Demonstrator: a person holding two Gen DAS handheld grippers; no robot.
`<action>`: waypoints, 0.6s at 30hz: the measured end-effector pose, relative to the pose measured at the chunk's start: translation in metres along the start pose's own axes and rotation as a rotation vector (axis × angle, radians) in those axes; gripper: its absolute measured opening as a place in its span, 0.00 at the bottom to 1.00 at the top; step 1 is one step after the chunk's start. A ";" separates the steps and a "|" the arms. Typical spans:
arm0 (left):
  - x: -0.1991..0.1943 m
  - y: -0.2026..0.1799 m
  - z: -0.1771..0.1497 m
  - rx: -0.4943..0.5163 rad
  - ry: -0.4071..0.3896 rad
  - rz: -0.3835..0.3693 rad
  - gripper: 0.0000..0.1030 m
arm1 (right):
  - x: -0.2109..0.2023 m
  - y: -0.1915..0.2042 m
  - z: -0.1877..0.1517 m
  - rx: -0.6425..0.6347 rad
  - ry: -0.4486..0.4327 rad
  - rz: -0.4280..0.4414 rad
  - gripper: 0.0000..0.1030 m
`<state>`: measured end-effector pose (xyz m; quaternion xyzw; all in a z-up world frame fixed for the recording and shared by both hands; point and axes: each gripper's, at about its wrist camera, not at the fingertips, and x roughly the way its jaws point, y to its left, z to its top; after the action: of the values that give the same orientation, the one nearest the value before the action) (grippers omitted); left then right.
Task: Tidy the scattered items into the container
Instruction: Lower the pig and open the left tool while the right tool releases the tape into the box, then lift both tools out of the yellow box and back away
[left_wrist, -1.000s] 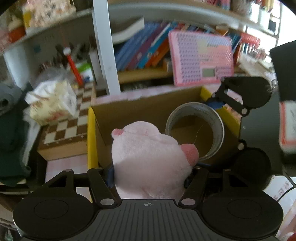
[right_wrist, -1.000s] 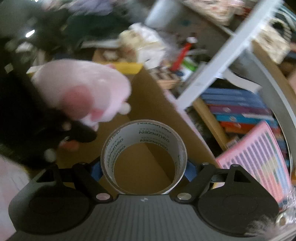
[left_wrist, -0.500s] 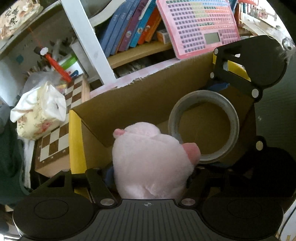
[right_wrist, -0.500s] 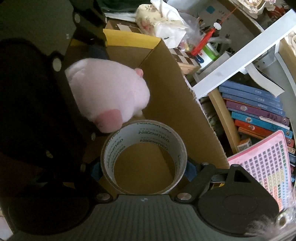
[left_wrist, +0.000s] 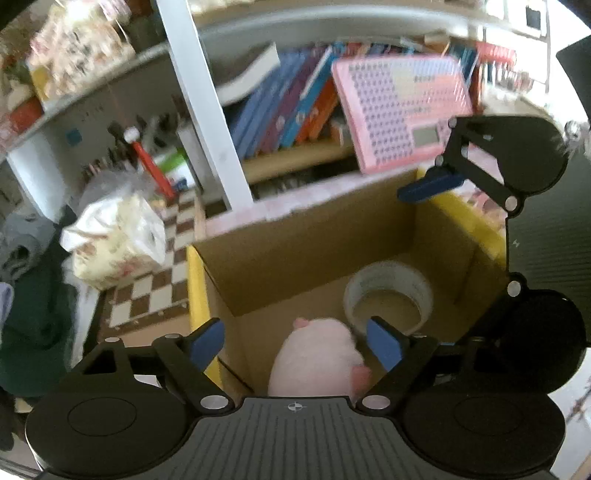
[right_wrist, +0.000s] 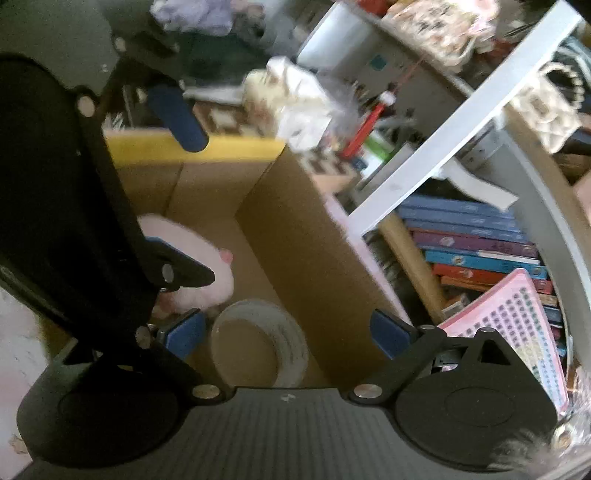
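Observation:
A pink plush toy (left_wrist: 317, 360) lies on the floor of the cardboard box (left_wrist: 310, 243), below my left gripper (left_wrist: 295, 343). The left jaws are opening and stand wide of the toy, touching nothing. A roll of clear tape (left_wrist: 388, 301) lies flat on the box floor beside the toy. In the right wrist view the tape roll (right_wrist: 258, 347) sits below my right gripper (right_wrist: 288, 334), whose jaws are opening with nothing pressed between them. The plush toy (right_wrist: 192, 258) rests to its left, partly behind the left gripper's black frame. The box wall (right_wrist: 306, 258) rises on the right.
A bookshelf with a white post (left_wrist: 203, 110), books (left_wrist: 288, 107) and a pink toy keyboard (left_wrist: 402, 110) stands behind the box. A chequered board (left_wrist: 147, 295) with a bagged tissue box (left_wrist: 114, 240) lies left of the box.
Both grippers opened and let go. The plush toy and the tape roll dropped from the jaws to the box floor, and both grippers rose a little above them.

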<state>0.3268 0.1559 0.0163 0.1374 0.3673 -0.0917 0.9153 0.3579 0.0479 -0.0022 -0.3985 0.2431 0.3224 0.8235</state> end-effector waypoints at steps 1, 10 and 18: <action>-0.010 -0.001 0.000 -0.004 -0.021 0.001 0.85 | -0.008 -0.001 0.001 0.014 -0.015 -0.006 0.94; -0.105 -0.008 -0.016 -0.112 -0.182 0.021 0.91 | -0.108 -0.008 -0.010 0.293 -0.139 -0.096 0.94; -0.150 -0.027 -0.060 -0.212 -0.180 0.034 0.91 | -0.173 0.027 -0.045 0.614 -0.145 -0.108 0.94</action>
<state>0.1731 0.1593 0.0746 0.0376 0.2887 -0.0487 0.9554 0.2153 -0.0341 0.0726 -0.1196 0.2482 0.2174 0.9364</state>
